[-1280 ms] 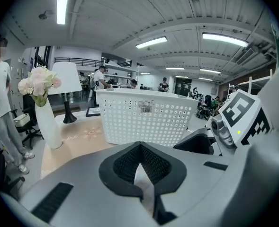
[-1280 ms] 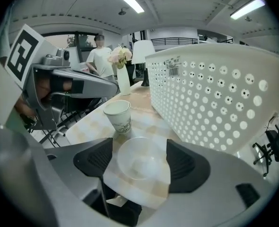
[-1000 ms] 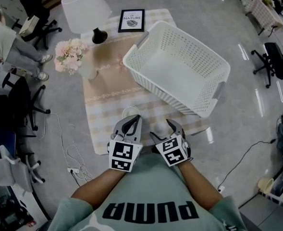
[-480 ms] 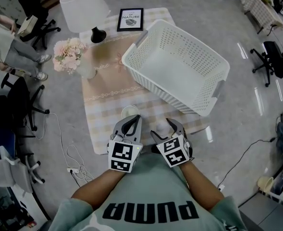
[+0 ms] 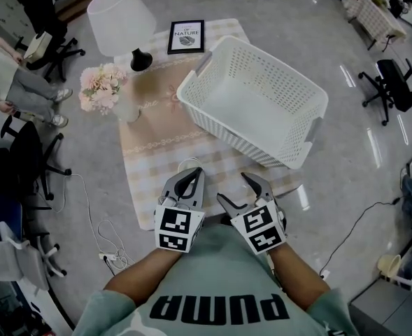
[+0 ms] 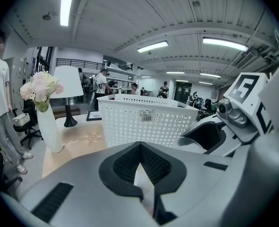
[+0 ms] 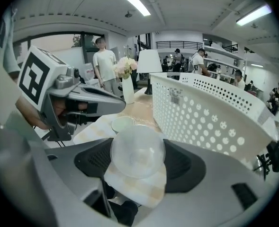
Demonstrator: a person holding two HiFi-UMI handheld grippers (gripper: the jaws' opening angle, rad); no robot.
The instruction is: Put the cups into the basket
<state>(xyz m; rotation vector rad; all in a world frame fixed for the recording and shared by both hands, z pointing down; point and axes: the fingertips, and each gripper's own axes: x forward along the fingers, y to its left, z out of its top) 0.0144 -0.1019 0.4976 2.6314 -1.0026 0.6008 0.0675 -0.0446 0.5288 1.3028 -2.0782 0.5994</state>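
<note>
In the head view, the white basket is seen in the upper middle, on a table with a checked cloth. The left gripper and the right gripper are held side by side at the lower middle, by the table's front edge. A pale cup is set on the cloth just ahead of the left gripper. A lamp, flowers and a picture are placed at the upper left, well apart from the basket's near side.

In the left gripper view, the left gripper's jaws are almost closed. Only a thin slit is left, and nothing is held. The basket is seen in the middle.

In the right gripper view, a clear cup is seen in the lower middle, between the right gripper's jaws. The jaws are spread wide and seem to be pressed on both its sides. The basket fills the right. The pale cup and the left gripper are seen at the left.

The clear cup should be lifted above the basket's near wall, which is in the way. It should be squeezed only softly and let go low inside. The left gripper, just beside, should not be bumped.
</note>
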